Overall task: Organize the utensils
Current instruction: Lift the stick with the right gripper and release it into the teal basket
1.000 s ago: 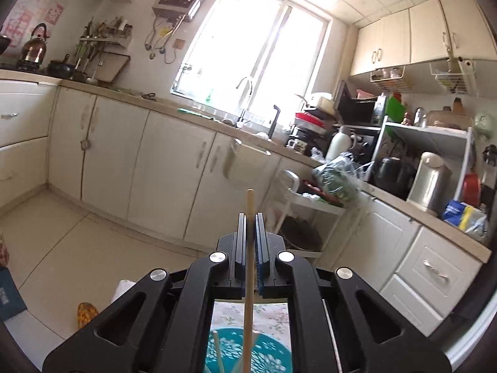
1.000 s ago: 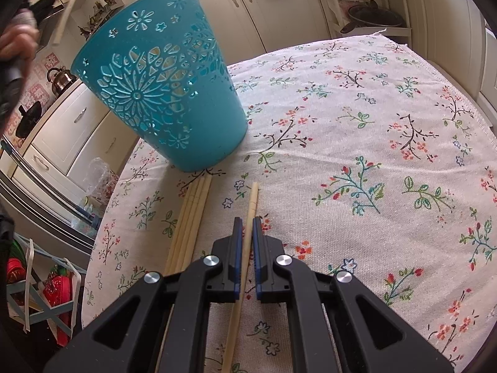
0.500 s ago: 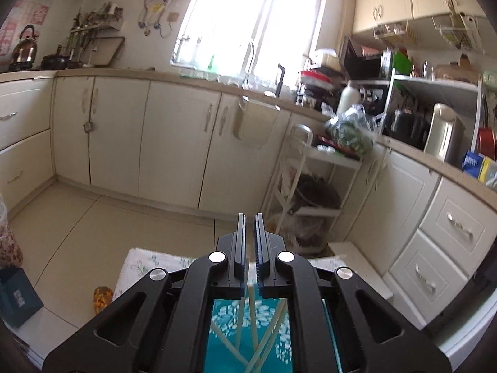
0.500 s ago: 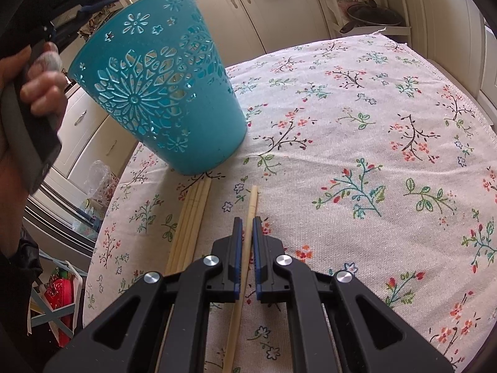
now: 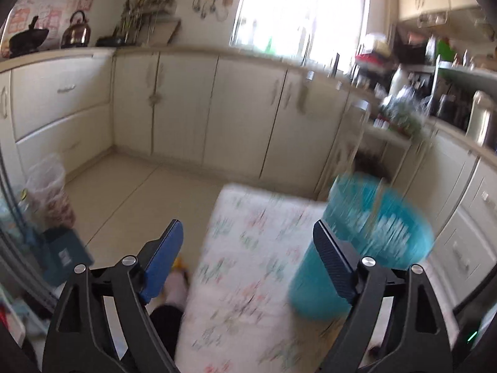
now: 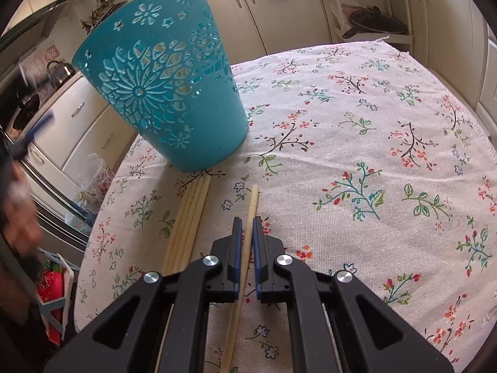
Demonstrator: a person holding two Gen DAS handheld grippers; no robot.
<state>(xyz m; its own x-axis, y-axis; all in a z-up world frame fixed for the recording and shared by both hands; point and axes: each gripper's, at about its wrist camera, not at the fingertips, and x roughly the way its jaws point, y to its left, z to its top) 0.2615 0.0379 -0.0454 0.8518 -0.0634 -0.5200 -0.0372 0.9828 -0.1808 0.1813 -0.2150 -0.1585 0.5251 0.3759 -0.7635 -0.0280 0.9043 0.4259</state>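
Observation:
A teal perforated basket (image 6: 164, 84) stands on the floral tablecloth (image 6: 357, 143); it also shows, blurred, in the left wrist view (image 5: 366, 242) with chopsticks inside. My right gripper (image 6: 245, 230) is shut on a single wooden chopstick (image 6: 252, 200) lying on the cloth just in front of the basket. A bundle of several chopsticks (image 6: 189, 217) lies to its left. My left gripper (image 5: 248, 245) is wide open and empty, above the table's left part, left of the basket.
Cream kitchen cabinets (image 5: 217, 108) line the far walls. A wire rack with a pan (image 6: 369, 21) stands behind the table. The tablecloth's edge (image 5: 205, 248) drops to the tiled floor (image 5: 130, 192) on the left. A plastic bag (image 5: 49, 186) sits on the floor.
My left gripper held a chopstick over the basket, let it go into the basket, then opened wide and swung left. The right gripper stayed shut on its chopstick.

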